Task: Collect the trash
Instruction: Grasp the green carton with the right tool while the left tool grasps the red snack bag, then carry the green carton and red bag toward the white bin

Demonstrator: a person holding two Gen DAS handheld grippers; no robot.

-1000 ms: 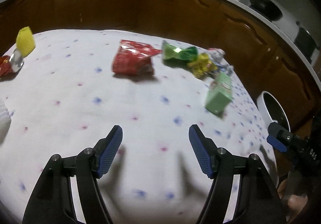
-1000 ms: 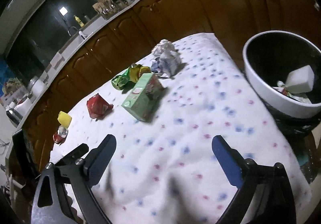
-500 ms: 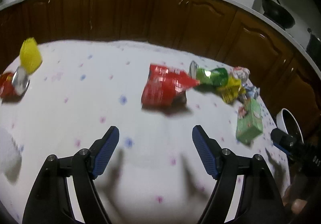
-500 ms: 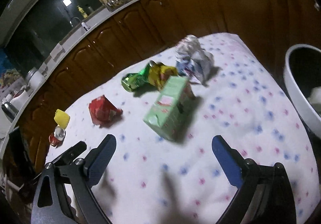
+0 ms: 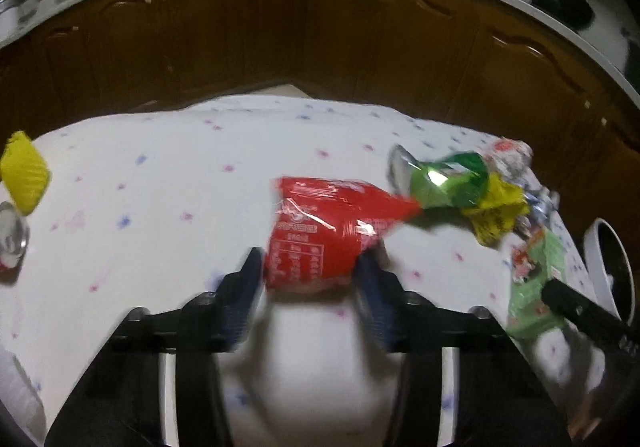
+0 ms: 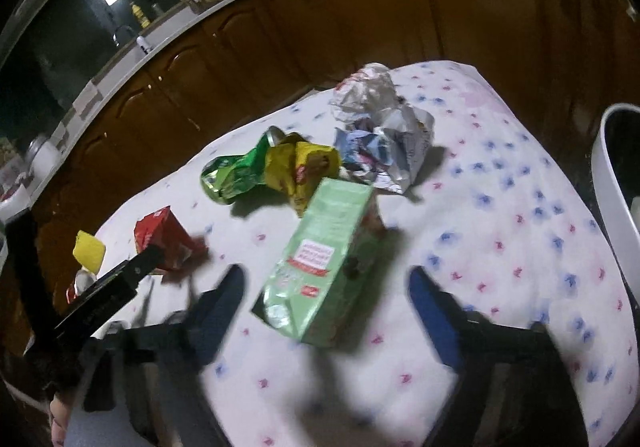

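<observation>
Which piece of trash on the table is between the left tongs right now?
The red snack bag. The left tongs have been closing around it; the green carton and other wrappers lie off to the right.

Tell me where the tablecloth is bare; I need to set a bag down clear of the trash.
Widest bare cloth lies between the yellow pack and the red packet. Another open stretch runs from the green carton to the edge by the white bin. Crowded: crushed green can, yellow wrapper and crumpled paper bunch behind the carton.
</observation>
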